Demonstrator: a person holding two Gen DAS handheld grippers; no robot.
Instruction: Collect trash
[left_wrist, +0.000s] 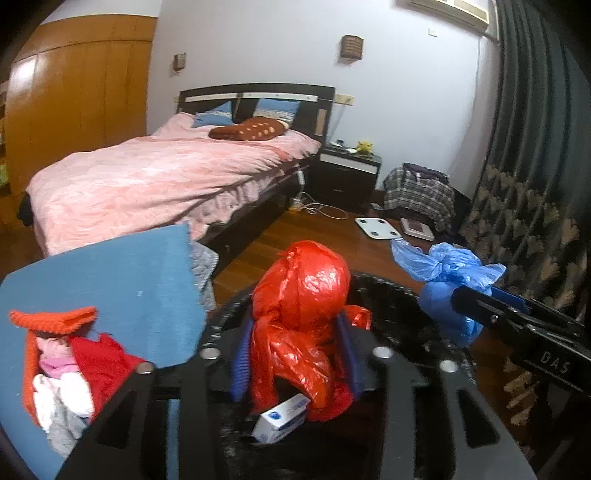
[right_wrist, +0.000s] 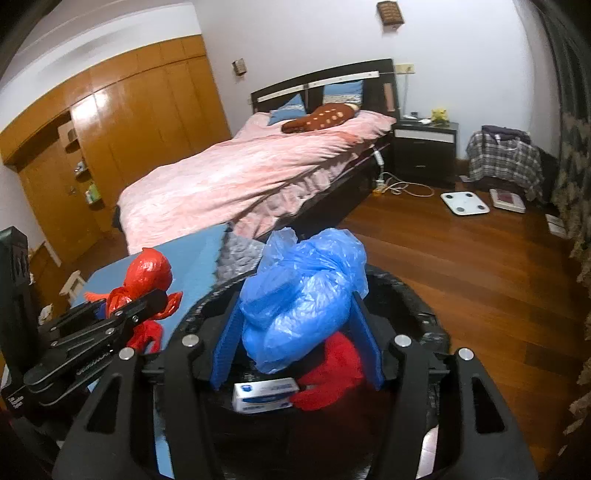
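Note:
My left gripper (left_wrist: 295, 354) is shut on a tied red plastic bag (left_wrist: 299, 295) and holds it above the black-lined trash bin (left_wrist: 391, 291). My right gripper (right_wrist: 297, 328) is shut on a crumpled blue plastic bag (right_wrist: 299, 295) over the same bin (right_wrist: 413, 295). Inside the bin lie a small white and blue box (right_wrist: 264, 395) and a red bag (right_wrist: 332, 373). The right gripper with its blue bag (left_wrist: 450, 273) shows at the right of the left wrist view. The left gripper with the red bag (right_wrist: 147, 273) shows at the left of the right wrist view.
A blue cloth-covered surface (left_wrist: 122, 273) with an orange basket of clothes (left_wrist: 62, 362) lies left of the bin. A bed with pink bedding (right_wrist: 251, 173) stands behind. A nightstand (right_wrist: 424, 147), a white scale (right_wrist: 464, 202) and a plaid bag (right_wrist: 502, 158) sit on the wooden floor.

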